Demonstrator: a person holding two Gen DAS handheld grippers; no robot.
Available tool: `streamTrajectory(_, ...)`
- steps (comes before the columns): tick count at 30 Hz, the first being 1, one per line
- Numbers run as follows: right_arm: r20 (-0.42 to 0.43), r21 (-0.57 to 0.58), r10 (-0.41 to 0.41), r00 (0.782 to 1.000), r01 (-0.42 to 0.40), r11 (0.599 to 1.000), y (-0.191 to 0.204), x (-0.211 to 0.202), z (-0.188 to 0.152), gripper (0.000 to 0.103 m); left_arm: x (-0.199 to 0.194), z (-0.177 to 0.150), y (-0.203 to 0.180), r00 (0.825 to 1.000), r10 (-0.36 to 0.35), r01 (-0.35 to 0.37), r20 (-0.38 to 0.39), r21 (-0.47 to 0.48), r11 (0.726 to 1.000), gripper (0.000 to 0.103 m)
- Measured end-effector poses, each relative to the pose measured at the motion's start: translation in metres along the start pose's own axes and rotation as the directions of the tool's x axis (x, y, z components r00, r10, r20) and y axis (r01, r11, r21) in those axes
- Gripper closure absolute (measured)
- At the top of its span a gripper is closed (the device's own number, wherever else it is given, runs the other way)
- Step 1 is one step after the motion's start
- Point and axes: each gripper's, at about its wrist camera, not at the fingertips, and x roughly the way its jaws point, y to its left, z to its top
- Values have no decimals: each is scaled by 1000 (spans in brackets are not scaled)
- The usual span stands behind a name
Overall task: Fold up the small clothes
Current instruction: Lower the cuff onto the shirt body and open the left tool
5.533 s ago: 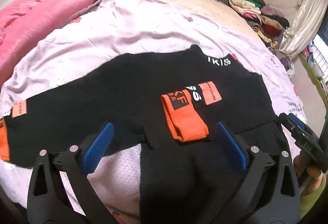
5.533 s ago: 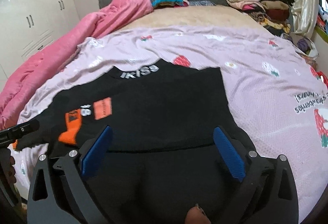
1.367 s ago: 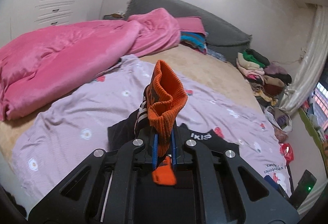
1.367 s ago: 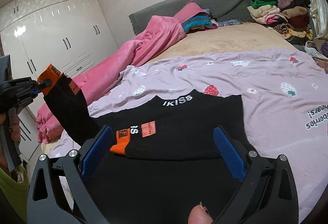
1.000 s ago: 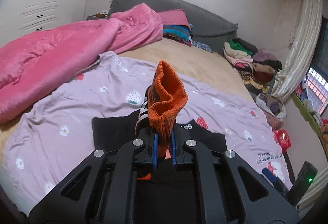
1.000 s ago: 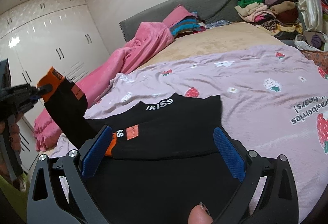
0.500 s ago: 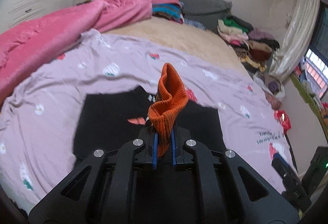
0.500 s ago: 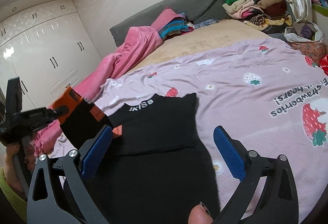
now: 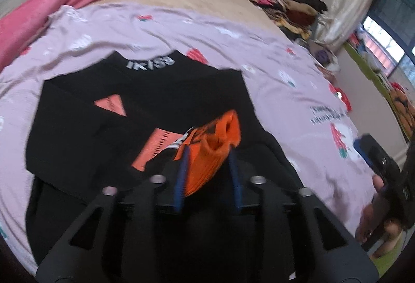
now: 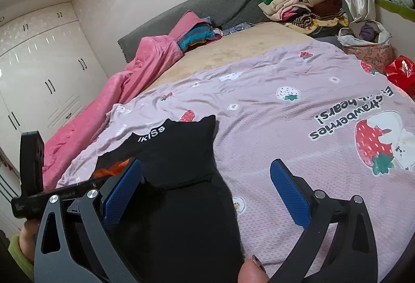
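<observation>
A black sweater (image 9: 145,101) with a white "IKISS" collar and orange patches lies on the lilac strawberry sheet (image 9: 285,68); it also shows in the right wrist view (image 10: 181,153). My left gripper (image 9: 208,166) has its jaws partly apart around the orange ribbed sleeve cuff (image 9: 212,150), which rests low over the sweater's body. My right gripper (image 10: 205,195) is open and empty, above the sweater's lower right edge and the sheet (image 10: 298,106).
A pink blanket (image 10: 109,112) lies along the bed's left side. Folded clothes (image 10: 298,5) are piled at the far right by the grey headboard (image 10: 207,8). A basket (image 10: 368,44) and curtain stand at the right.
My left gripper has carried the orange cuff down and across onto the sweater's body and its jaws have opened around it. My right gripper has shifted right.
</observation>
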Motion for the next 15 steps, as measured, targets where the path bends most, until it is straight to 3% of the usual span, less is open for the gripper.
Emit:
streamTrajectory(3, -20, -4, -9, 1000, 9, 1000, 2, 5, -3, 5, -1, -5, -1, 999, -37, 37, -13, 10, 999, 63)
streamTrajectory(5, -44, -12, -6, 999, 6, 1000, 4, 12, -6, 5, -6, -5, 3, 998, -60, 60, -8, 9, 998, 51)
streamTrajectory(6, -69, -19, 2, 998, -3, 1000, 8, 18, -9, 5, -9, -4, 6, 998, -57, 57, -3, 13, 998, 50)
streamTrajectory(10, -176, -47, 59, 983, -68, 997, 31, 46, -26, 5, -18, 3, 28, 999, 49, -50, 20, 41, 998, 42)
streamTrajectory(15, -295, -69, 99, 950, -125, 990, 65, 83, -51, 5, -22, 10, 72, 993, 120, -120, 24, -2, 993, 36)
